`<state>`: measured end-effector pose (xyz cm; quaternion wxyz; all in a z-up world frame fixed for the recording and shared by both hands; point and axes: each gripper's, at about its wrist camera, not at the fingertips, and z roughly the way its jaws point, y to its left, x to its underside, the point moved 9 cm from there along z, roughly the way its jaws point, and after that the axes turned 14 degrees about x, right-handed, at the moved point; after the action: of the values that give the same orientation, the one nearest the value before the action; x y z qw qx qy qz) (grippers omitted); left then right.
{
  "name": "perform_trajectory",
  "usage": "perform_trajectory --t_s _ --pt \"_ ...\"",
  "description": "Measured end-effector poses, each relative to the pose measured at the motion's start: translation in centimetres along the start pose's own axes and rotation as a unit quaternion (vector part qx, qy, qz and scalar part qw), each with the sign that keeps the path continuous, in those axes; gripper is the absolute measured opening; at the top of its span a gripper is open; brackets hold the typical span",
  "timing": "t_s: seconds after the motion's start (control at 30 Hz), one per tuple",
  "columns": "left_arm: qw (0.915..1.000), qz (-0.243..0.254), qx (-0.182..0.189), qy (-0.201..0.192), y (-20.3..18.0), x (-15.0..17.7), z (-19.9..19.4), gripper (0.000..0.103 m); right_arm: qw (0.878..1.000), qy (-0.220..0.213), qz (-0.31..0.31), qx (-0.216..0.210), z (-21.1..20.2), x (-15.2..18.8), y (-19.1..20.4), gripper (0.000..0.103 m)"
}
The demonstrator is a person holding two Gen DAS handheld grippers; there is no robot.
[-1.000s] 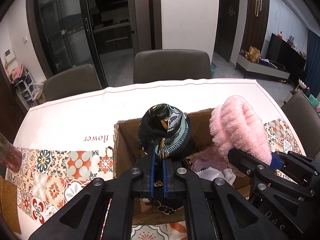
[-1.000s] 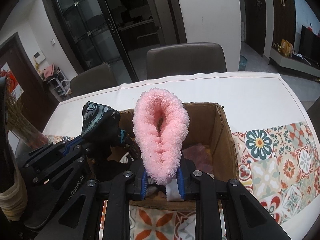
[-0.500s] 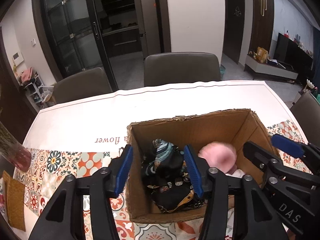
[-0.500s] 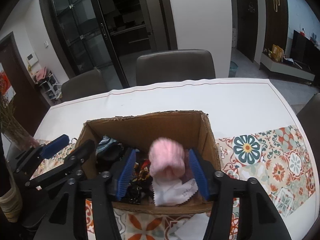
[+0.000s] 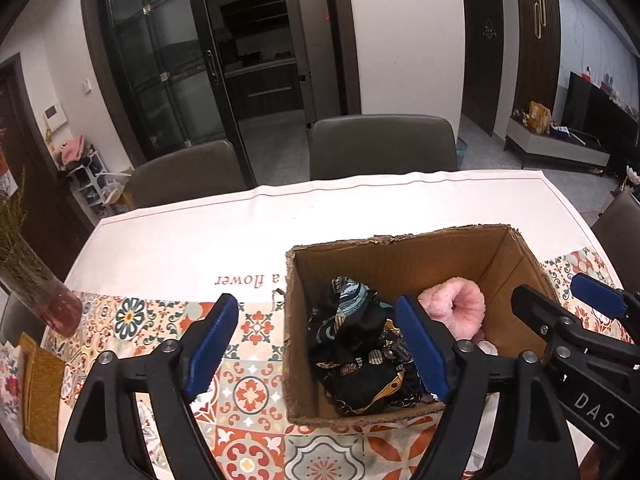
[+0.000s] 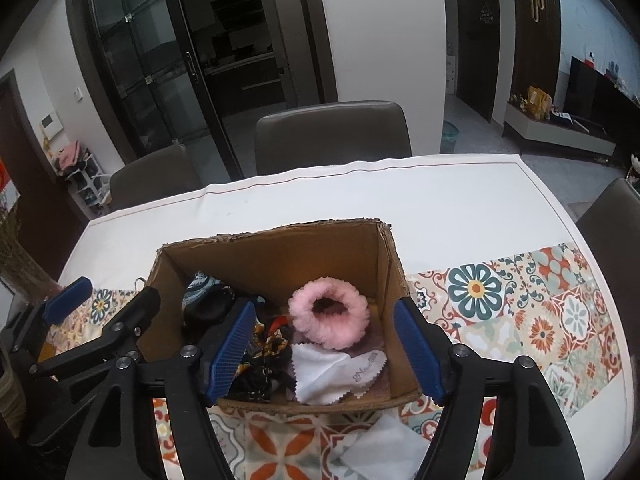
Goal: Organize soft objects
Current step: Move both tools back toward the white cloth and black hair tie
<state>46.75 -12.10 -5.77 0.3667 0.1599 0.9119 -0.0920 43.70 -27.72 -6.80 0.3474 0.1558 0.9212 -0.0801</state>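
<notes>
Open cardboard box (image 6: 276, 256) standing on the worktop (image 6: 460, 208), which is covered by a white cloth with a band of patterned tile print (image 6: 532, 304) along its near side. Left hand-held gripper (image 5: 316, 348): jaws spread wide and empty, one blue pad (image 5: 210, 338) over the tile print outside the box, the other over the box interior. Right hand-held gripper (image 6: 324, 350): jaws likewise spread wide and empty, above the near half of the box. Inside the box, a pink fluffy ring-shaped item (image 6: 328, 312) lies toward the right wall, resting partly on a white cloth with pinked edges (image 6: 332, 372). A dark patterned scarf (image 5: 352, 344) lies crumpled in the left part of the box, beside the pink item. A second white cloth (image 6: 384, 444) lies on the worktop just in front of the box. Background: a vase of dried stems (image 5: 36, 284) at the left edge of the worktop; brown chairs (image 6: 332, 136) along the far side; dark glass doors behind them.
</notes>
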Motion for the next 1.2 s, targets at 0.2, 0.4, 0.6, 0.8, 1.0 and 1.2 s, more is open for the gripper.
perform_trajectory --t_s 0.2,0.4,0.6,0.8,1.0,1.2 --pt "0.9999 -0.003 -0.003 -0.014 -0.2 0.3 -1.9 0.089 1.0 -0.011 0.003 0.008 -1.8 0.0 -0.8 0.076" --pt "0.9995 -0.011 -0.002 -0.03 -0.6 0.6 -4.1 0.093 1.0 -0.02 0.008 0.015 -3.8 0.4 -1.7 0.078" --pt "0.9992 -0.012 0.002 -0.037 -1.4 1.7 -6.3 0.099 0.999 -0.033 0.008 0.031 -6.1 1.0 -2.9 0.081" --pt "0.9982 -0.017 -0.003 -0.057 -1.6 2.3 -8.7 0.103 0.998 -0.042 0.015 0.045 -8.3 1.8 -4.2 0.081" --pt "0.9978 -0.022 0.001 -0.063 -2.2 3.5 -10.3 0.103 0.997 -0.05 0.017 0.054 -10.2 2.9 -5.2 0.081" --pt "0.9977 -0.015 0.009 -0.065 -4.0 4.9 -11.1 0.103 0.996 -0.051 0.025 0.064 -11.3 4.4 -7.0 0.081"
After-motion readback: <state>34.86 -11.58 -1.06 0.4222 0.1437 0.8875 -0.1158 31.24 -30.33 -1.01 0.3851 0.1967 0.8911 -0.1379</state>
